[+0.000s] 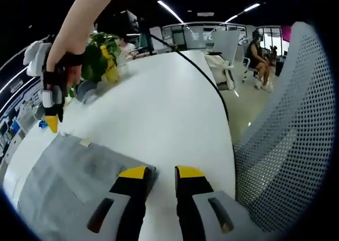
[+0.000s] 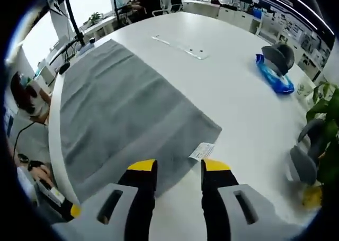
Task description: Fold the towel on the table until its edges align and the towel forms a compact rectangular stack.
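Note:
A grey towel lies spread flat on the white table, with a white label at its near corner. My right gripper hovers open just above that corner, nothing between its jaws. In the left gripper view the same towel lies at the lower left, and my left gripper stands open at its near corner by the table's edge, holding nothing. The right gripper, held by a person's hand, hangs over the towel's far corner.
A potted plant and grey objects stand past the towel's corner. A blue item with a grey one on it and a clear strip lie further off. A black cable crosses the table. A mesh chair stands close by.

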